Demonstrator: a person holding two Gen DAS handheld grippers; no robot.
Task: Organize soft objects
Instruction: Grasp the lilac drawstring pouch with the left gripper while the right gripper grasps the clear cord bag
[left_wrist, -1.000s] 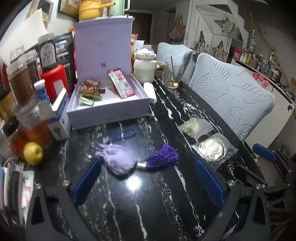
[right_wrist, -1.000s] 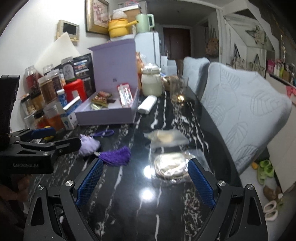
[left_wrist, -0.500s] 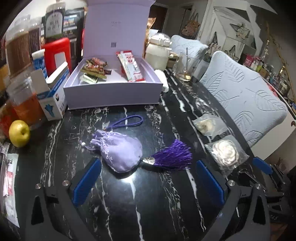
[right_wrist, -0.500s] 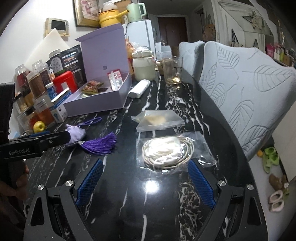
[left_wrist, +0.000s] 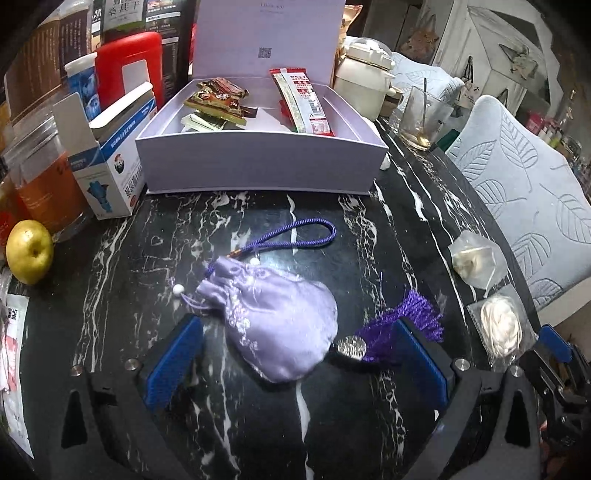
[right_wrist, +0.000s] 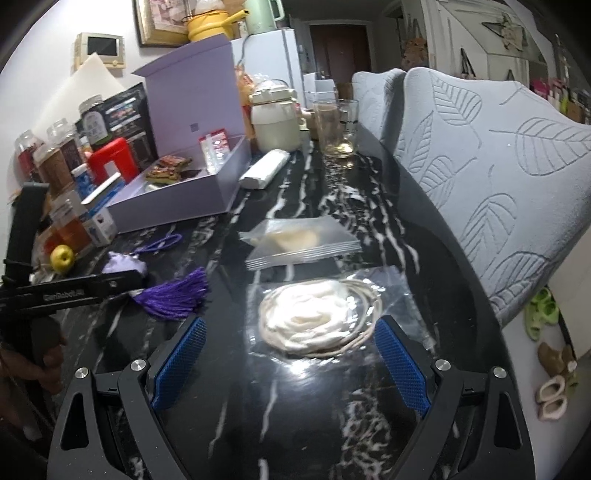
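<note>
A lilac satin pouch with a purple cord loop and purple tassel lies on the black marble table. My left gripper is open, its blue pads either side of the pouch. A clear bag of coiled white cord lies just ahead of my open right gripper. A second clear bag lies beyond it. The pouch and tassel also show in the right wrist view, partly behind the left gripper.
An open lilac box with snack packets stands behind the pouch. Jars, a red canister, a blue-white carton and a yellow apple crowd the left. A cream jar, glasses and padded chairs lie right.
Both grippers have moved forward and lower. The left now straddles the pouch; the right has closed in on the bag of white cord. Both stay open.
</note>
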